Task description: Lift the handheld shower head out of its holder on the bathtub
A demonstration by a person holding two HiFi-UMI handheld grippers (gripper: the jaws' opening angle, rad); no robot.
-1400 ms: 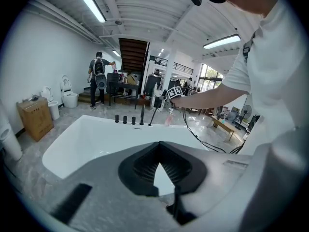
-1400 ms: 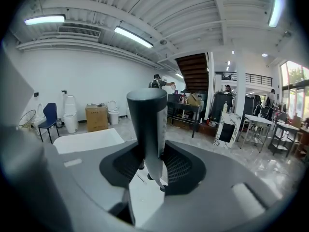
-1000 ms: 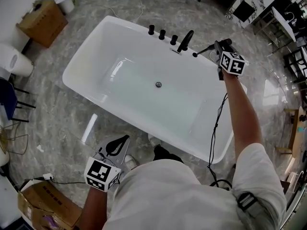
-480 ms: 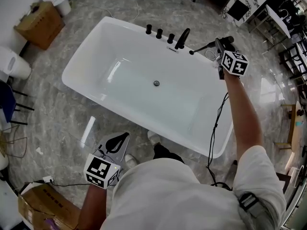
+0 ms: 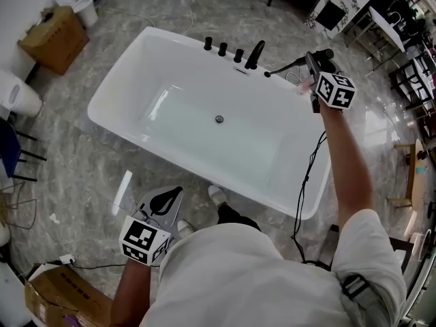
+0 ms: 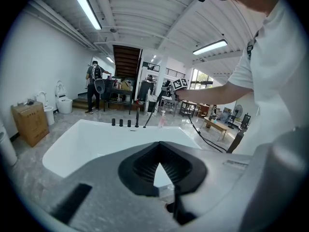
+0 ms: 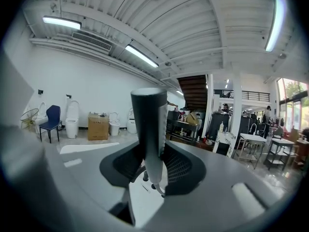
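Clamping shower head [image 5: 291, 65] over bathtub [image 5: 177, 50] corner, right tool [image 5: 311, 61], floor [image 5: 381, 135] beyond.

Glossy white and smooth, the bathtub [image 5: 191, 87] stands on a polished grey, stone-look floor [image 5: 82, 162] that mirrors the ceiling lights. The taps [image 5: 223, 48] on its rim look like matt black metal. The shower head [image 7: 148, 124] shows a smooth, dark handle with a satin sheen, pressed between ribbed black pads in the jaws of the right gripper [image 7: 150, 146]. Its body and that of the left gripper [image 6: 159, 149] are matt grey plastic. Plain brown cardboard box [image 5: 53, 36]; the person's shirt [image 5: 252, 271] is soft white cloth.
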